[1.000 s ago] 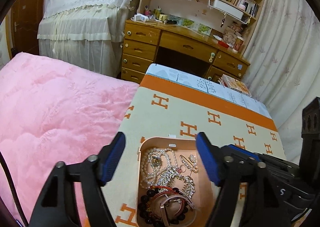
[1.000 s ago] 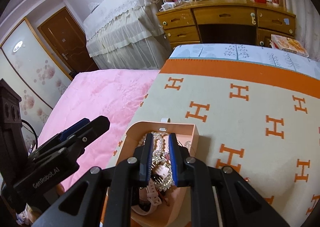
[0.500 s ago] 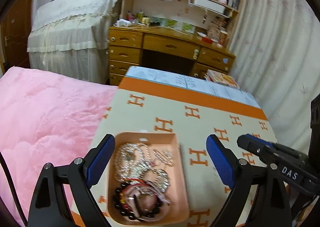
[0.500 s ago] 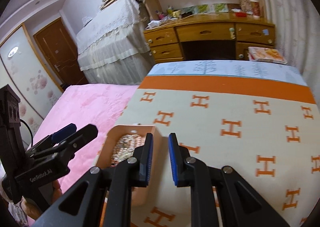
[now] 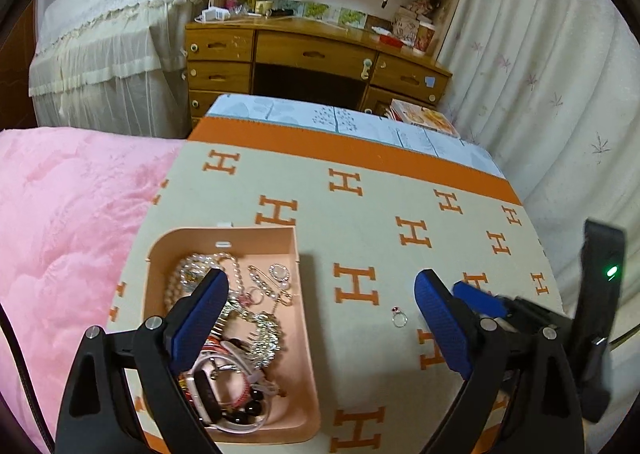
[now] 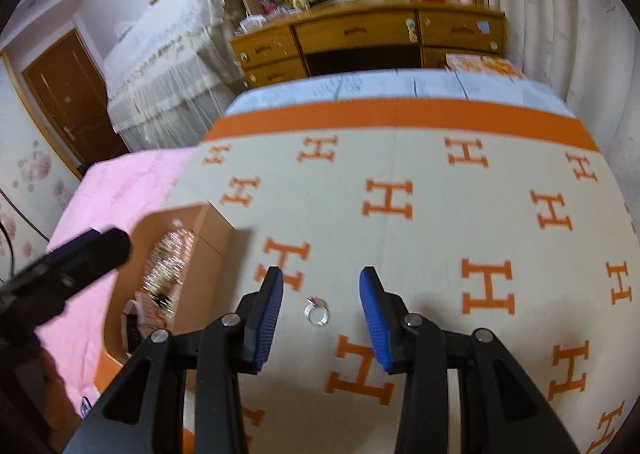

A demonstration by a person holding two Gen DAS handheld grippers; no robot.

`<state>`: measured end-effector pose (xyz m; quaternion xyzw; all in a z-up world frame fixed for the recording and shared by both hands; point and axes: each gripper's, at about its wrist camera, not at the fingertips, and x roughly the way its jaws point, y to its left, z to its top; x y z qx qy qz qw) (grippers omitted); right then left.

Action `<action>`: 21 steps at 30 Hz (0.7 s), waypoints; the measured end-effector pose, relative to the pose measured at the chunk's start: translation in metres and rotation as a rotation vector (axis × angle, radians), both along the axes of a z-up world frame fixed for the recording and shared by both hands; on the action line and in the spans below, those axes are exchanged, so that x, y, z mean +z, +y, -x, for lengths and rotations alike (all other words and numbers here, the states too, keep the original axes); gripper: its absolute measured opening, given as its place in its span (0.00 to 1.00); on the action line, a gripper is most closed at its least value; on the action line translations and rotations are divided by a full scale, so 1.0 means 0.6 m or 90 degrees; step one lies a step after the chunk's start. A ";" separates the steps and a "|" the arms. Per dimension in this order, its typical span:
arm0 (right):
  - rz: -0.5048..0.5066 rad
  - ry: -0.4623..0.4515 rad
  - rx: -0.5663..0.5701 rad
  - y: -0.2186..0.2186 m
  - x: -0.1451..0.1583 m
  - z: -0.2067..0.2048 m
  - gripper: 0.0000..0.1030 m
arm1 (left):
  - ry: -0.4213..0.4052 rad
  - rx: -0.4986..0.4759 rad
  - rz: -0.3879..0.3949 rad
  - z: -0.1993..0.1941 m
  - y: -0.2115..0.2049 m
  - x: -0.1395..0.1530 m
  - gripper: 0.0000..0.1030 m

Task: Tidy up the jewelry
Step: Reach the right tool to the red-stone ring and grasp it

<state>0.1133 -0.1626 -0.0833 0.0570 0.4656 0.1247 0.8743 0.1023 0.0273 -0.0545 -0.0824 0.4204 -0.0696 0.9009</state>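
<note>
A peach tray [image 5: 304,386] full of tangled jewelry, pearls [image 5: 188,274], brooches and dark beads, sits on the H-patterned blanket [image 5: 400,205]. It also shows in the right wrist view [image 6: 216,230]. A small silver ring [image 6: 316,312] with a red stone lies loose on the blanket right of the tray; it also shows in the left wrist view [image 5: 399,318]. My right gripper [image 6: 320,314] is open and empty, its jaws on either side of the ring just above it. My left gripper [image 5: 320,318] is open wide and empty above the tray's right side.
A pink quilt [image 5: 60,221] lies left of the blanket. A wooden desk [image 5: 312,53] with drawers and bookshelves stands beyond the bed's end. A lace-covered piece of furniture [image 5: 116,33] is at the back left, curtains [image 5: 560,73] on the right.
My right gripper moved right, away from the tray, and opened; the ring now lies on the blanket between its jaws. My left gripper shifted right and tilted down, still open.
</note>
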 end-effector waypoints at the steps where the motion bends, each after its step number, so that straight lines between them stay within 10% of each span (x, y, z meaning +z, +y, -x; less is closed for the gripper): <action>1: 0.006 0.005 0.003 0.002 -0.008 -0.002 0.39 | 0.002 -0.002 0.000 -0.002 -0.003 -0.002 0.91; 21: 0.141 0.001 0.088 0.063 -0.075 0.012 0.38 | 0.077 -0.016 0.001 -0.040 -0.003 -0.079 0.91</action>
